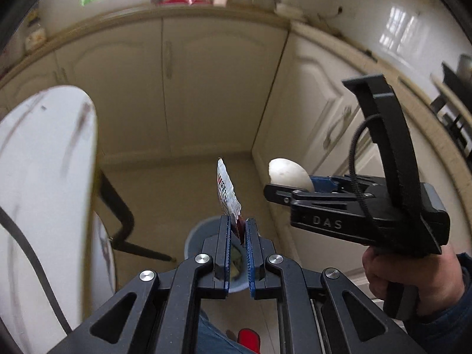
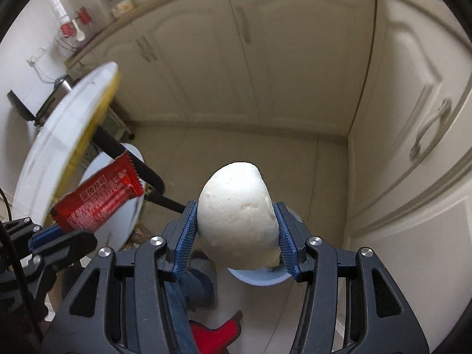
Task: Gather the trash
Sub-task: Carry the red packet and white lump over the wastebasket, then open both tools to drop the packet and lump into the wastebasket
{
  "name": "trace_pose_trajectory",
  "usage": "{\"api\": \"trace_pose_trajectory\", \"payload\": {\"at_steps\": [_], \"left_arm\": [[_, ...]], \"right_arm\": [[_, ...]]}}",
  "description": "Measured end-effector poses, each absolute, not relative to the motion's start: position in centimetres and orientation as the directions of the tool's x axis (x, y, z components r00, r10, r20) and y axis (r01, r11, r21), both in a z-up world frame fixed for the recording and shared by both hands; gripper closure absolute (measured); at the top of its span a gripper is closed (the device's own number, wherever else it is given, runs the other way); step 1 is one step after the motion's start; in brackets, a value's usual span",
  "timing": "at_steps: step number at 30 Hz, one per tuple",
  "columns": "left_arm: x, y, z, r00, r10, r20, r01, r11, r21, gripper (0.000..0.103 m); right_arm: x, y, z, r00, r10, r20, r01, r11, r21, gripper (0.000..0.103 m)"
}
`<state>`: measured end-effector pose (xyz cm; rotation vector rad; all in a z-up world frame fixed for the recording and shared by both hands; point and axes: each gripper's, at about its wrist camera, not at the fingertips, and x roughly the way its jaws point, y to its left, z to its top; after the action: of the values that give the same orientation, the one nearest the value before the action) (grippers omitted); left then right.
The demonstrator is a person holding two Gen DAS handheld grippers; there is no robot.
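My left gripper is shut on a red and white snack wrapper, held edge-on above a blue-grey bin on the floor. The wrapper and left gripper also show at the left of the right wrist view. My right gripper is shut on a white bun, held above the same bin. In the left wrist view the right gripper and the bun sit to the right of the wrapper.
A round white table with black legs stands at the left. Cream cabinet doors close off the far side and the right. The tiled floor lies below. A red slipper and my leg are near the bin.
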<state>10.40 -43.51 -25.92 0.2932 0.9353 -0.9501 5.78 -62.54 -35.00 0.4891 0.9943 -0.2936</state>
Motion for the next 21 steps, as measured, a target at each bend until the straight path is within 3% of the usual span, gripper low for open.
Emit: {"api": "trace_pose_trajectory", "payload": {"at_steps": [12,15,16,17,19,21], "left_arm": [[15.0,-51.2,-33.7,0.101,-0.388,-0.916,0.803,0.575,-0.155,0.095],[15.8,-52.5,-34.4,0.096,-0.364,-0.927,0.797,0.586,-0.147,0.084],[16.2,-53.4,-34.5,0.101,-0.356,-0.929,0.795,0.59,-0.14,0.078],[16.4,-53.6,-34.4,0.103,-0.354,-0.929,0.794,0.592,-0.138,0.067],[16.2,-54.1,-34.4,0.114,-0.354,-0.928,0.792,0.597,-0.131,0.061],[16.1,-53.7,-34.0,0.128,-0.346,-0.93,0.79,0.603,-0.115,0.057]], "right_arm": [[7.1,-66.4,-45.9,0.359,0.117,-0.926,0.536,0.786,0.307,0.053],[7.0,-66.9,-47.7,0.339,0.148,-0.929,0.558,0.763,0.325,0.051],[6.9,-67.0,-48.2,0.335,0.154,-0.93,0.564,0.758,0.328,0.045],[6.8,-67.2,-48.7,0.332,0.158,-0.93,0.57,0.752,0.331,0.029],[6.5,-67.6,-49.4,0.333,0.163,-0.929,0.585,0.737,0.339,0.015],[6.6,-68.1,-50.0,0.333,0.168,-0.928,0.601,0.72,0.346,0.013]]}}
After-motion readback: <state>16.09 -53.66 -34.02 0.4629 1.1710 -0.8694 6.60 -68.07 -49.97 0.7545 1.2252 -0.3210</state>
